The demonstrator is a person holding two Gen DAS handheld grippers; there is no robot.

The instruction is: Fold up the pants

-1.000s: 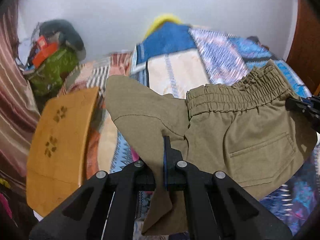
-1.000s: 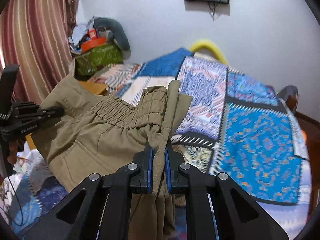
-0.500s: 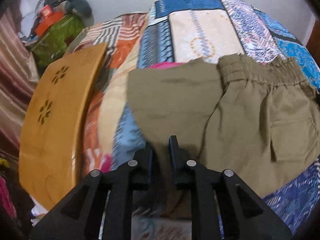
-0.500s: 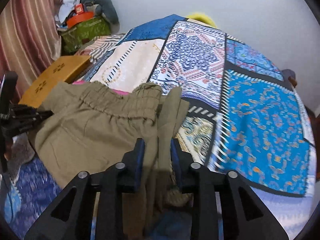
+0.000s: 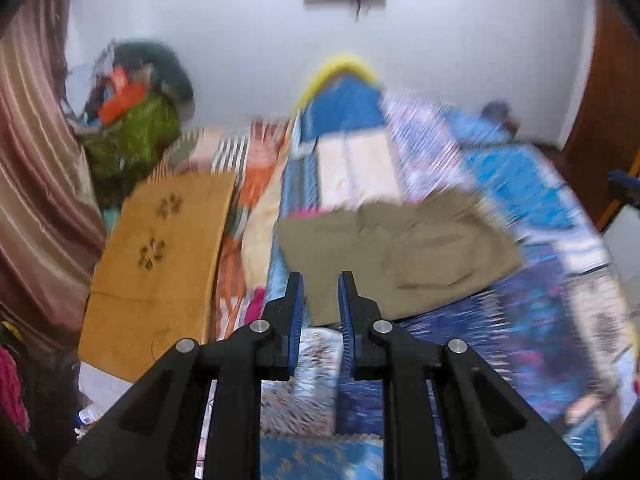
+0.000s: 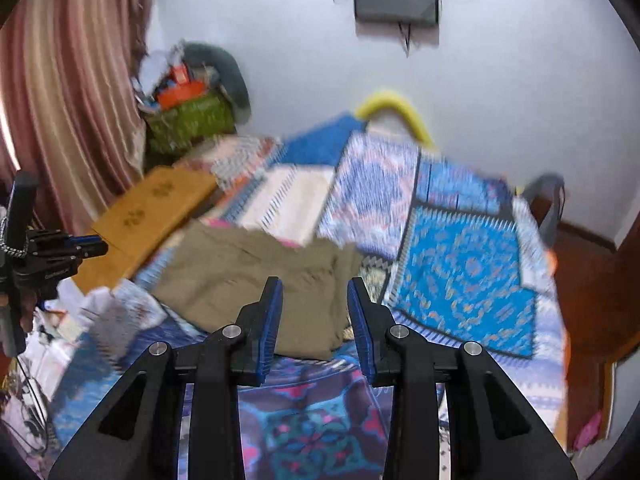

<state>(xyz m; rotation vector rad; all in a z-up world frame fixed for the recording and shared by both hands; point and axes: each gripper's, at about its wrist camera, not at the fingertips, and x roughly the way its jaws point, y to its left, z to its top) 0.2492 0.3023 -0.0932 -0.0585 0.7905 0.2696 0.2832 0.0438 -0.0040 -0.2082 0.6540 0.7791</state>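
Patchwork bed [image 5: 532,312] carries one pair of folded khaki pants [image 5: 400,248]; left gripper [image 5: 320,280] and right gripper [image 6: 314,284] hover above, jaws just opened, both empty.

- Even, soft indoor light is filling both views, casting only faint shadows.
- Motion blur is smearing the patterned bedspread [image 5: 532,184] (worst in the left view).
- Fisheye curvature is darkening the corners.

1. The pants [image 5: 400,248] are a plain brownish-green colour.
2. They are folded into a flat, wide bundle.
3. They lie on the patchwork blanket [image 6: 464,276], close to its near edge.
4. The wooden board [image 5: 160,256] is beside them, to the left.
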